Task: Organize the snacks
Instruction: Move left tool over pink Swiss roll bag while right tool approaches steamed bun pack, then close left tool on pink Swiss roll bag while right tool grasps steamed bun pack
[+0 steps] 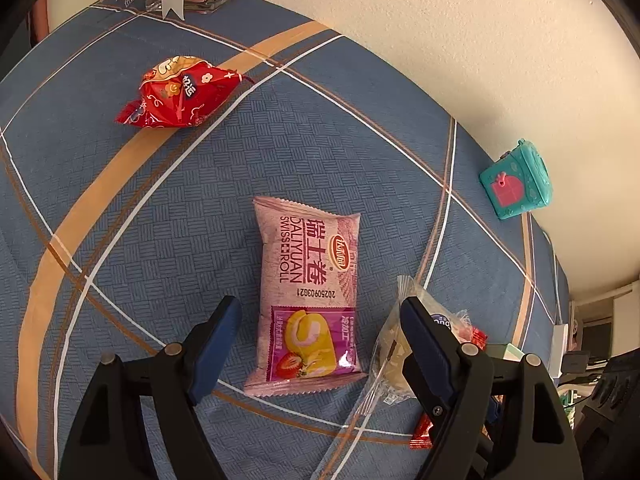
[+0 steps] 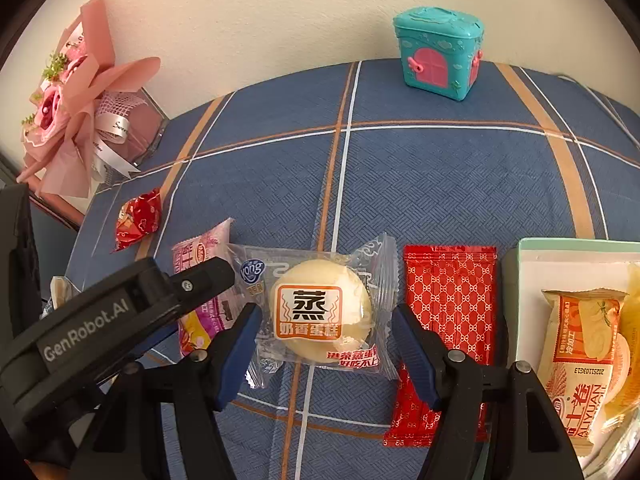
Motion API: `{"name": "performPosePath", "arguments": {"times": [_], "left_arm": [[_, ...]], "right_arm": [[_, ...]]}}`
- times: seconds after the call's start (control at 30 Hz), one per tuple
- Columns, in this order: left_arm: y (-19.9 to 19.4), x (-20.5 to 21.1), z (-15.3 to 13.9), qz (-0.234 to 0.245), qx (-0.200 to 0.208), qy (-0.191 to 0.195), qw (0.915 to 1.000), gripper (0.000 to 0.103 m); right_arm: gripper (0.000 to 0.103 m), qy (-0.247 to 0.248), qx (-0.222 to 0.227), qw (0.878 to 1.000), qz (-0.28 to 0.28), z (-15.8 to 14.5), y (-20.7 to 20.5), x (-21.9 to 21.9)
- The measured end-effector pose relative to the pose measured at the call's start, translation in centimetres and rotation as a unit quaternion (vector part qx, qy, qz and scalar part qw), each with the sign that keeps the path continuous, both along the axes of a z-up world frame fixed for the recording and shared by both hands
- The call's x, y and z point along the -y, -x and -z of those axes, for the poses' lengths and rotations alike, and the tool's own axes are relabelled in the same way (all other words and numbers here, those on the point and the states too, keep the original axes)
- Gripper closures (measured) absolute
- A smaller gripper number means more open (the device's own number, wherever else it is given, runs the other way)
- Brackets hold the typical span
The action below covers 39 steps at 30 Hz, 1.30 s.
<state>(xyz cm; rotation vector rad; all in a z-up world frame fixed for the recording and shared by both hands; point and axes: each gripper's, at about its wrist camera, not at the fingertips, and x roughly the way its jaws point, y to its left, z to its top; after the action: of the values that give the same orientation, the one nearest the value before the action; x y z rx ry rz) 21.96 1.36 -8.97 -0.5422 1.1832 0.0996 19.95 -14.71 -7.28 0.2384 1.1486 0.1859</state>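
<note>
Snacks lay scattered on the blue plaid tablecloth (image 2: 440,184). We held the right gripper (image 2: 326,338) spread wide around a clear-wrapped round steamed cake (image 2: 320,312), its fingers not touching the wrapper. Just beside the cake lay a red patterned foil sachet (image 2: 450,300) and, beyond that, a pale green tray (image 2: 516,264) holding an orange Swiss roll packet (image 2: 580,356). Our left gripper (image 1: 320,340) hung open over a pink Swiss roll packet (image 1: 308,292). Farther off sat a red crinkled candy bag (image 1: 180,92) and a teal toy house (image 2: 440,52).
</note>
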Motion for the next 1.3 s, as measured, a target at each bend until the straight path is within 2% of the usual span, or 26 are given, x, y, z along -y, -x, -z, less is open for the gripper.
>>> {"name": "performPosePath", "arguments": {"times": [0.27, 0.47, 0.53, 0.67, 0.73, 0.83, 0.9, 0.93, 1.3], "left_arm": [[0.5, -1.2, -1.2, -0.019, 0.011, -0.012, 0.9997, 0.021], [0.5, -1.1, -0.4, -0.010, -0.006, -0.021, 0.9997, 0.022], [0.3, -0.4, -0.1, 0.001, -0.010, -0.025, 0.9997, 0.034], [0.4, -0.2, 0.3, 0.003, -0.013, -0.015, 0.9998, 0.045], [0.5, -0.2, 0.3, 0.003, -0.015, -0.023, 0.9996, 0.056], [0.8, -0.4, 0.5, 0.001, -0.012, -0.018, 0.9998, 0.063], [1.0, -0.5, 0.3, 0.000, -0.007, -0.019, 0.9998, 0.065], [1.0, -0.5, 0.2, -0.001, -0.005, -0.022, 0.9997, 0.065], [1.7, -1.7, -1.5, -0.014, 0.012, -0.013, 0.9997, 0.065]], "right_arm": [[0.033, 0.000, -0.002, 1.000, 0.006, -0.1, 0.0, 0.3], [0.033, 0.002, -0.005, 1.000, 0.007, -0.1, 0.0, 0.2], [0.033, 0.005, -0.004, 1.000, 0.005, -0.1, 0.0, 0.1], [0.033, 0.009, -0.003, 1.000, 0.004, -0.1, 0.0, -0.1], [0.034, 0.010, -0.004, 1.000, 0.003, -0.1, 0.0, -0.2], [0.037, 0.010, -0.002, 1.000, 0.004, -0.3, 0.0, -0.3], [0.041, 0.010, 0.002, 1.000, 0.003, -0.5, 0.0, -0.3], [0.049, 0.007, 0.005, 1.000, 0.001, -0.6, 0.0, -0.4], [0.051, -0.009, 0.008, 1.000, -0.004, -1.2, 0.1, 0.3]]}}
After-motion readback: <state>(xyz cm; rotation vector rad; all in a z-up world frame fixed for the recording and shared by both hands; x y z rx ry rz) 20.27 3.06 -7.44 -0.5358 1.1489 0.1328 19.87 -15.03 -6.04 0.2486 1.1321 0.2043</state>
